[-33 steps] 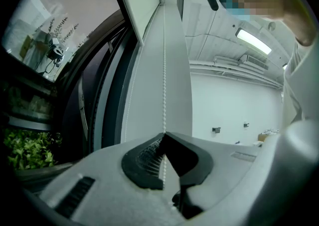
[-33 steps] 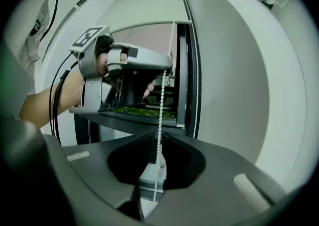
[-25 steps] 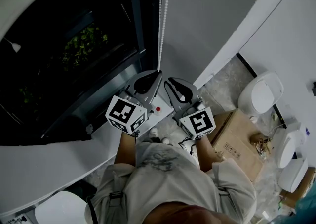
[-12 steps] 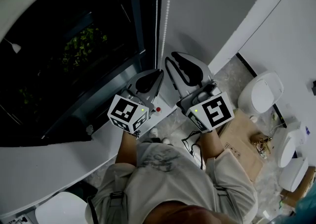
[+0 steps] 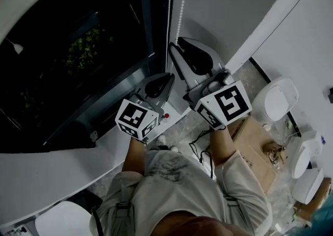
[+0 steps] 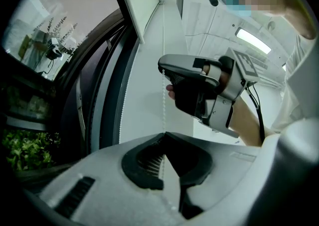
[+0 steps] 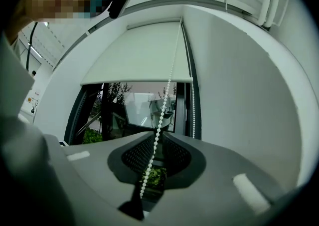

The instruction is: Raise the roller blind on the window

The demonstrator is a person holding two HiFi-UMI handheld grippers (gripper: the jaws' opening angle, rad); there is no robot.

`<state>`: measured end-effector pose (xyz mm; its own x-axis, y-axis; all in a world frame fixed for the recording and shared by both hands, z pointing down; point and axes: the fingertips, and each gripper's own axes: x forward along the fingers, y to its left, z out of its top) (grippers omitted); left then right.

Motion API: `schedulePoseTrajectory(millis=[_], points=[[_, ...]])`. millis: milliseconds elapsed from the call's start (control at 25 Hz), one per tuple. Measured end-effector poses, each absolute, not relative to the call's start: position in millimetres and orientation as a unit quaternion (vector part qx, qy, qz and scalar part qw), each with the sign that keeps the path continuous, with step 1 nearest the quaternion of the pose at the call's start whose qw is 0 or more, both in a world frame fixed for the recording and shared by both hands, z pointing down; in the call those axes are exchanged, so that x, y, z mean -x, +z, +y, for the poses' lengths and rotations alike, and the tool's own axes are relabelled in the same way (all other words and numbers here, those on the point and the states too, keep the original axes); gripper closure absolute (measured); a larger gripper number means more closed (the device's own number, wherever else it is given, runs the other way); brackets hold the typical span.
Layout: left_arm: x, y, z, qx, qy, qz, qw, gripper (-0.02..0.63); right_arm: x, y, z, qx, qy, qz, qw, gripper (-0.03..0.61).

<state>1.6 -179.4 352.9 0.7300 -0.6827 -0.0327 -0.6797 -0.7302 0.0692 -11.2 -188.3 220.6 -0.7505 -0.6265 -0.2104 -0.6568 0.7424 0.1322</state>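
We have the left tool (image 6: 163,135) clamped shut on the bead chain (image 6: 162,103), pointing level just beside the window (image 5: 78,47). Our right tool (image 7: 160,134) sits higher on the same chain, with its jaws a crack apart and the beads running between them; we see no pinch there. The roller blind (image 7: 139,58) covers only the top of the window, with its bottom bar across the glass and bare pane below.

Pale grey and black-lined, the left gripper (image 5: 167,77) and right gripper (image 5: 175,47) each bear a black-and-white marker cube (image 5: 136,119). The shirt (image 5: 177,188) is light and short-sleeved.
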Motion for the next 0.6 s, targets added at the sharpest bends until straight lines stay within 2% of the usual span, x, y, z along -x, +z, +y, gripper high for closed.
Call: schedulePoseTrajectory(millis=[120,320,600], points=[[-0.8,355.4,-180.2,-0.930,-0.028,-0.366,0.029,0.603,13.7,219.0,-186.1,0.330,0.088,0.936,0.086,0.562],[-2.2,357.5,-180.5,-0.931,-0.029,-0.363,0.032,0.603,9.8,221.9,-182.4,0.331,0.086,0.934,0.108,0.566],[-2.9,384.9,-180.2,-0.931,-0.012,-0.363,0.049,0.603,7.4,245.6,-182.8,0.342,0.089,0.931,0.091,0.566]])
